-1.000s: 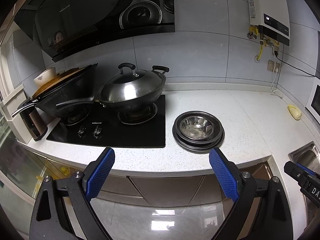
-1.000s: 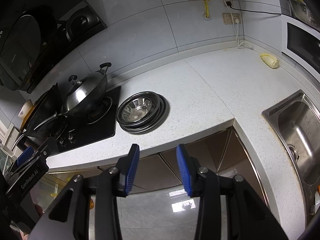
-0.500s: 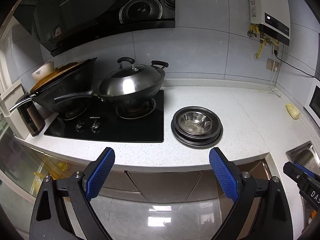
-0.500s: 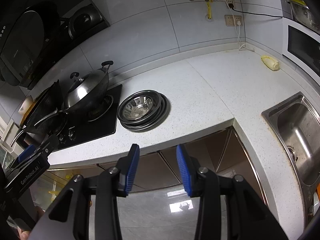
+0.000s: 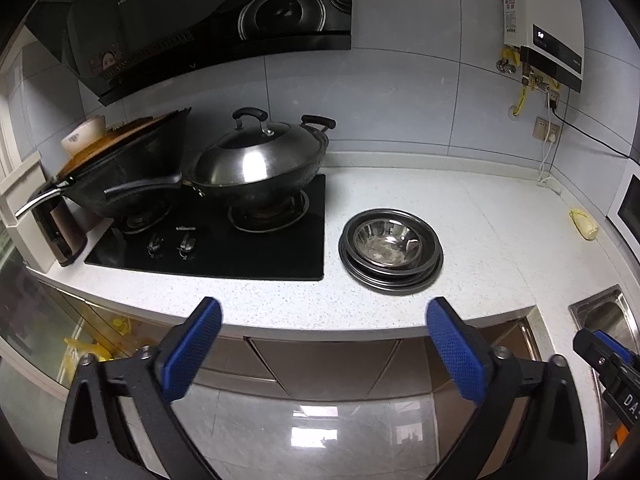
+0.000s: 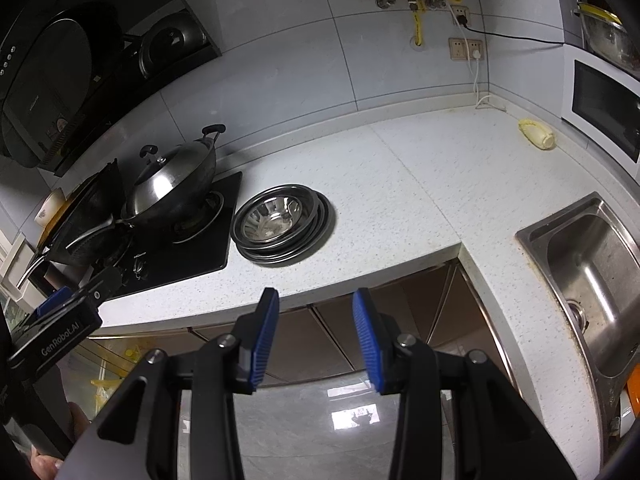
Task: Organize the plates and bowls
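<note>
The left claw (image 5: pixel 320 344) is held in the air in front of the counter edge, its blue pads spread as wide as they go; the jaws have just been opening further, and nothing is between them. The right claw (image 6: pixel 316 340) is likewise held off the counter, its pads parted by a narrower gap with nothing gripped between them. Both claws are kept well apart from the stack of dishes (image 5: pixel 391 250), which is taken here as the landmark. The stack is made up of a steel bowl (image 5: pixel 388 240) nested on top of several dark-rimmed plates, and it is set on the white counter (image 5: pixel 500 240). Just to the stack's left, the black stove (image 5: pixel 224 244) is found, with a lidded wok (image 5: pixel 256 164) on the nearer burner and a second pan (image 5: pixel 124 172) beyond it. To the stack's right, well away, a sink (image 6: pixel 588 268) is let into the counter, and a small yellow object (image 5: pixel 584 224) is left near the far wall. No other loose plate or bowl is seen on the counter. From this layout the gathering is judged to be done already, since everything is piled in one place; what is left, if anything, cannot be told, though the stack may yet need carrying to storage.
</note>
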Demonstrator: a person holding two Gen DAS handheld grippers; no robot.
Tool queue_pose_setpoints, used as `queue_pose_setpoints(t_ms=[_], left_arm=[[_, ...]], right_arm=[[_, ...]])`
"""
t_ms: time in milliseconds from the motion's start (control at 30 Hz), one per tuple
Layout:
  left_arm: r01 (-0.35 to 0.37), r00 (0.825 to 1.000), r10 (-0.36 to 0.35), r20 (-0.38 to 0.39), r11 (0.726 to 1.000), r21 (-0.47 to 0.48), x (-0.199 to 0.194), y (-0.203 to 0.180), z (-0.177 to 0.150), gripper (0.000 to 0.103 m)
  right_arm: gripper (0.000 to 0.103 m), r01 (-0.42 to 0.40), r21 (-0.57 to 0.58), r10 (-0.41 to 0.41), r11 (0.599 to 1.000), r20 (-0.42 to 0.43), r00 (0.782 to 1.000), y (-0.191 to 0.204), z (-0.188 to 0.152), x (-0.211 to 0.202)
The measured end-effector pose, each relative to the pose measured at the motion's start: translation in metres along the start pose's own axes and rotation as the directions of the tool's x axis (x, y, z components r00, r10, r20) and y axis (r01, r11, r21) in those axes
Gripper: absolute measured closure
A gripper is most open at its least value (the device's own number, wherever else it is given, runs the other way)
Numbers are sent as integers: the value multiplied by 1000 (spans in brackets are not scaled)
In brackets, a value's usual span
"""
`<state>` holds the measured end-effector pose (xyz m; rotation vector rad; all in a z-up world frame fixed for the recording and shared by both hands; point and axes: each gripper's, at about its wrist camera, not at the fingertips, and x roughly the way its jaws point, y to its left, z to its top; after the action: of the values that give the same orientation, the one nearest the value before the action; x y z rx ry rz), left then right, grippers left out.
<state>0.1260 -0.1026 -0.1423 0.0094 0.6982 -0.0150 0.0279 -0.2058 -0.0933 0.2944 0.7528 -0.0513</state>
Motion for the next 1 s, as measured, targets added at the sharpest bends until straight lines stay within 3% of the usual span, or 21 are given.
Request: queue_pose_setpoints(t_ms=[167,600,800,1000], left_arm=[[-41,999,41,19,999,17,-4,-3,4,1],[31,998,-33,50,999,35,-14,-5,20,1],[98,995,-98,10,995,2,-12,-1,32,1],[117,993,-117,18,993,23,-11,0,37,1]], right_arm=[[66,13,-23,-12,1000,22,1000,0,2,-5],[66,22,-49,-20,999,50,999,6,3,-8],[66,32,-82,-26,996,74,997,14,5,-12],[66,46,-93,-37,995,100,994,16,8,-17]])
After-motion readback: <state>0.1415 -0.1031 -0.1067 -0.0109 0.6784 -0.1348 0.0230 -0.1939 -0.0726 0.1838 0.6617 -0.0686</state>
